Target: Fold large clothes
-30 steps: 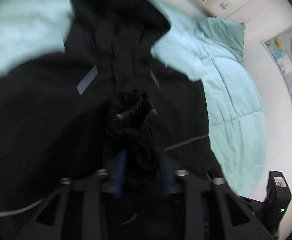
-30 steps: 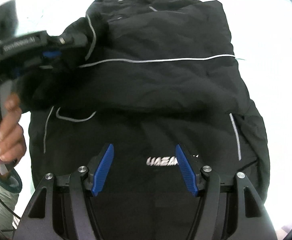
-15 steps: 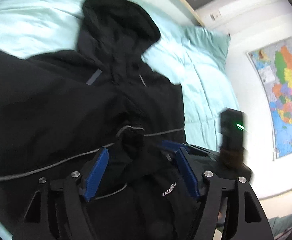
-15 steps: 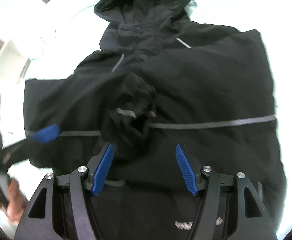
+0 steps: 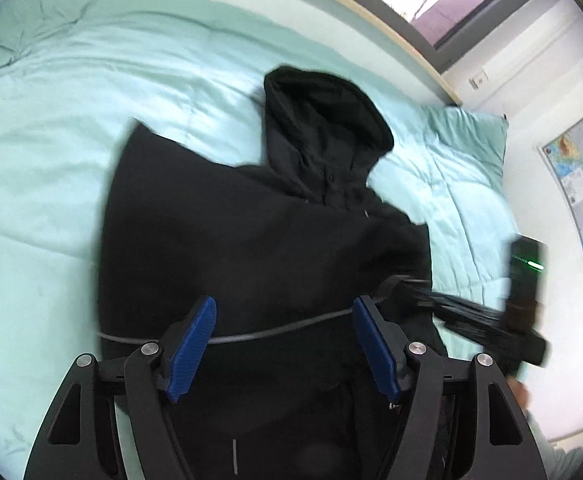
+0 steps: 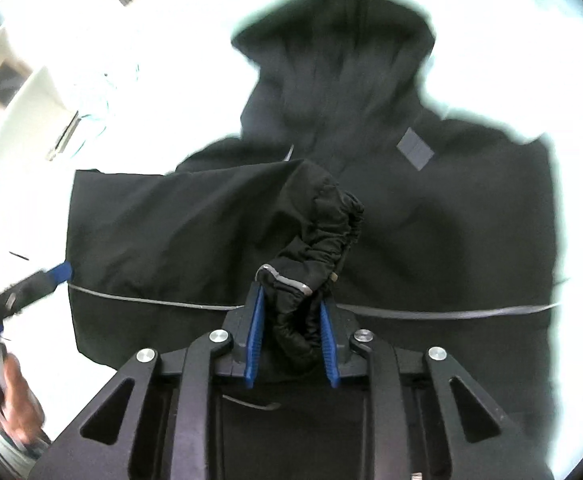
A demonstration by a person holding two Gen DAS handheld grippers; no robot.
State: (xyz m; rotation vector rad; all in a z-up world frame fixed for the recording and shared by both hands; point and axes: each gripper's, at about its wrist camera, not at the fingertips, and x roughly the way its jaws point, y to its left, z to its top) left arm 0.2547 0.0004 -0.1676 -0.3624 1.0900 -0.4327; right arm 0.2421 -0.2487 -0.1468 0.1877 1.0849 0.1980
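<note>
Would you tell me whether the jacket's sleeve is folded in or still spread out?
Folded in: the sleeve lies across the jacket chest, its cuff clamped in the right gripper.

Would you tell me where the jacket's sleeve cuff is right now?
In the right wrist view, the sleeve cuff is pinched in the right gripper, low and central over the black jacket, just above its grey reflective stripe.

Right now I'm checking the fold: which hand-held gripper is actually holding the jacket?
The right hand-held gripper: its blue fingers are shut on the bunched sleeve cuff. The left hand-held gripper is spread open above the jacket, holding nothing.
</note>
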